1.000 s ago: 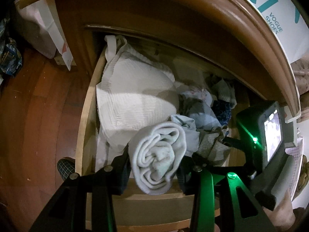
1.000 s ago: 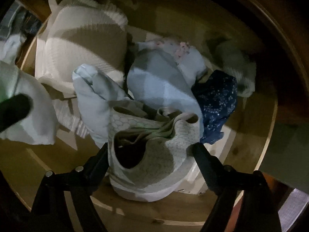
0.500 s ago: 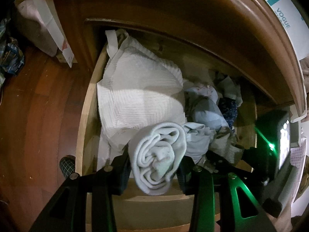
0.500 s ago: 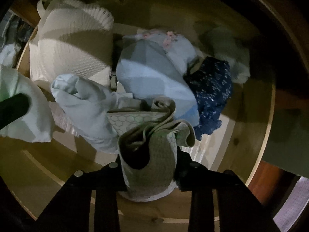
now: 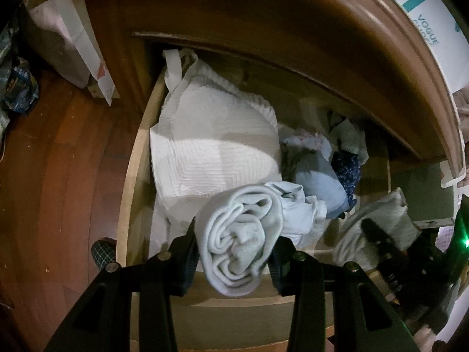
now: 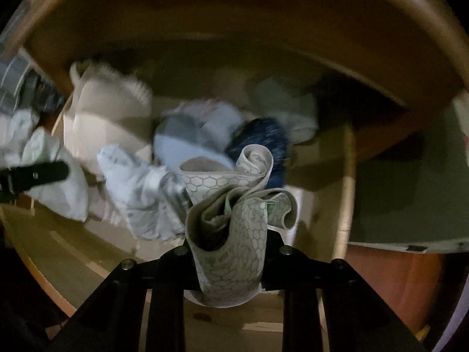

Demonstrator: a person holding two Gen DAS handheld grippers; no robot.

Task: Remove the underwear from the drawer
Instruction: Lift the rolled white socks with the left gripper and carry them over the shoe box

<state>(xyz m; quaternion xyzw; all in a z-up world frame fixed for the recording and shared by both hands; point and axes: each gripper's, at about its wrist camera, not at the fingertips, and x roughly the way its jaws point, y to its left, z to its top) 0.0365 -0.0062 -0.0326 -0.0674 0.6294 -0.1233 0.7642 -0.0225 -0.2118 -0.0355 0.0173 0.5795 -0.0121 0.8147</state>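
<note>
The left gripper (image 5: pixel 233 259) is pinching a white roll (image 5: pixel 239 237) above the drawer's front edge (image 5: pixel 234 300). The right gripper (image 6: pixel 230 259) is closing on a honeycomb-print piece (image 6: pixel 234 234), pads pressing it, over the drawer's (image 6: pixel 347 176) emptier right part. More underwear (image 5: pixel 217 149) is lying behind.

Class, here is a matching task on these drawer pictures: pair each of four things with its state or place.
Things:
1. rolled pale blue-grey cloth
2. honeycomb-print grey underwear
3. white ribbed padded bra
4. dark blue speckled garment

States:
A. lying at the drawer's left side
B. clamped in the right gripper
C. lying deep in the drawer's right part
D. clamped in the left gripper

Pairs: 1-D, 2-B, 3-A, 4-C
</note>
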